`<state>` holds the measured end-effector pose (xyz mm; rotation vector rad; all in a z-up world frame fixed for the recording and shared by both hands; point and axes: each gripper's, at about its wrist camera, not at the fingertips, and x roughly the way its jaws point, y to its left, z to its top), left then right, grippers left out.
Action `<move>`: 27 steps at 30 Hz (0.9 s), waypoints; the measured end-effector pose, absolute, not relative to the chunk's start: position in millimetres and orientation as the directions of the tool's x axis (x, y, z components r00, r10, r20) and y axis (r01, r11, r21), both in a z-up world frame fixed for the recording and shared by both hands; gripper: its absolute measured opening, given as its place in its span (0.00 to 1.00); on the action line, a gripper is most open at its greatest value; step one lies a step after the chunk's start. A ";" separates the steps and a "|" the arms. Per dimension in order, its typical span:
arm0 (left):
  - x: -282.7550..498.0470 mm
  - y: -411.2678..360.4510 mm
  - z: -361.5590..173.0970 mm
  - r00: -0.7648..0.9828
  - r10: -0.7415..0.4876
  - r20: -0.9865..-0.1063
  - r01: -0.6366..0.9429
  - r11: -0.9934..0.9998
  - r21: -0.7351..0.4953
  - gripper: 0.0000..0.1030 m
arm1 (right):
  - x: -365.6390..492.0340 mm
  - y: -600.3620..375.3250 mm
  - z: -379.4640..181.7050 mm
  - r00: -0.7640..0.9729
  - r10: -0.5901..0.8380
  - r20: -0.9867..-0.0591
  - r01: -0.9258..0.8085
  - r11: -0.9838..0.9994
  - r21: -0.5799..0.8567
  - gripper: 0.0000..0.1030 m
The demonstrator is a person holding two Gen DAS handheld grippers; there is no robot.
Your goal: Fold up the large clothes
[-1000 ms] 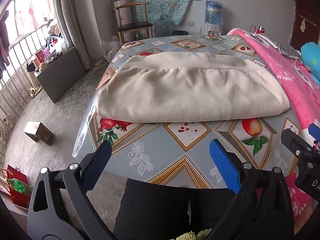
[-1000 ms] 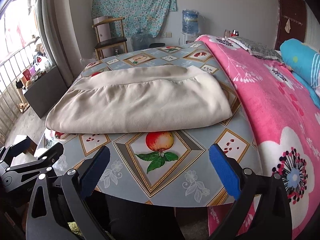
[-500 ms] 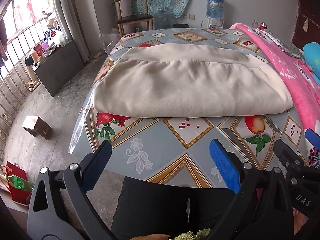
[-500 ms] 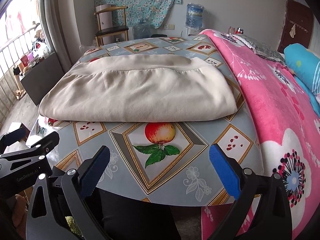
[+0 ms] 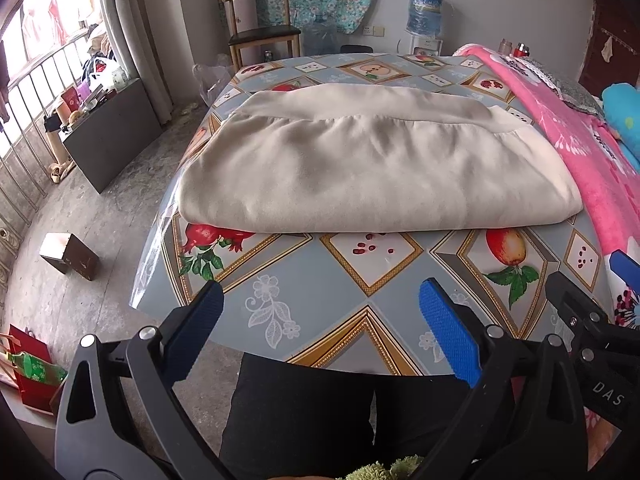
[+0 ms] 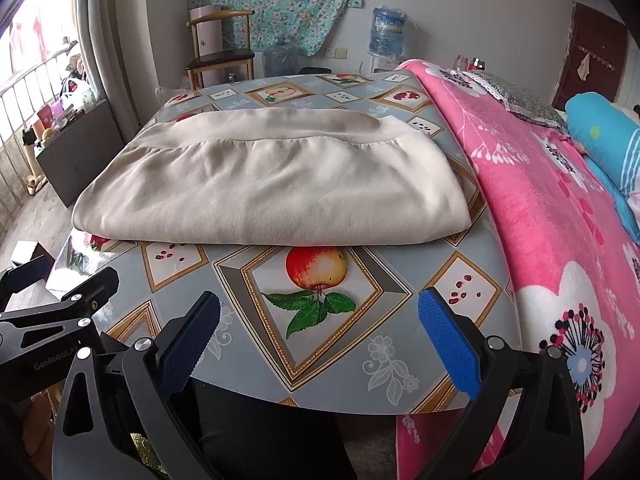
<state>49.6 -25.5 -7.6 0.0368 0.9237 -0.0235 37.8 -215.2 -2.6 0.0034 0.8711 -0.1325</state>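
A cream garment (image 5: 368, 164) (image 6: 272, 184) lies folded into a wide flat rectangle across the middle of the fruit-patterned tablecloth (image 5: 332, 280) (image 6: 320, 280). Its ribbed hem band runs along the far side. My left gripper (image 5: 320, 316) hangs open over the table's near edge, short of the garment, with nothing between its blue pads. My right gripper (image 6: 320, 320) is open too, at the near edge in front of the garment's right half. Each gripper shows at the side of the other's view.
A pink floral blanket (image 6: 560, 216) covers the bed along the table's right side. A person's dark-clothed legs (image 5: 340, 408) stand against the near edge. A wooden chair (image 5: 260, 32), a water dispenser (image 5: 426, 12) and a dark low cabinet (image 5: 108, 136) stand beyond and left.
Both grippers have drawn slightly back and up from the table, so the garment sits a little lower and farther in view. Both stayed open. The garment has not moved.
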 end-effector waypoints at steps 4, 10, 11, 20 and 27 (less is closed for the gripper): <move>48.6 -26.1 -7.2 0.603 -0.012 -0.798 0.042 0.999 0.017 0.92 | 37.9 -215.2 -2.5 0.637 -0.116 -0.762 0.117 0.992 -0.053 0.94; 47.3 -26.9 -6.0 0.607 -0.017 -0.795 0.047 0.999 0.014 0.92 | 36.6 -216.1 -0.9 0.637 -0.122 -0.761 0.120 0.991 -0.058 0.94; 47.2 -27.0 -5.8 0.606 -0.018 -0.795 0.047 0.999 0.013 0.92 | 36.4 -216.3 -0.8 0.637 -0.124 -0.761 0.121 0.991 -0.060 0.94; 46.6 -28.2 -5.2 0.608 -0.020 -0.794 0.049 0.999 0.012 0.92 | 34.6 -216.8 0.8 0.638 -0.131 -0.759 0.124 0.990 -0.067 0.94; 46.7 -28.3 -5.3 0.607 -0.020 -0.794 0.049 0.999 0.013 0.92 | 34.3 -216.9 0.9 0.638 -0.132 -0.759 0.125 0.990 -0.067 0.94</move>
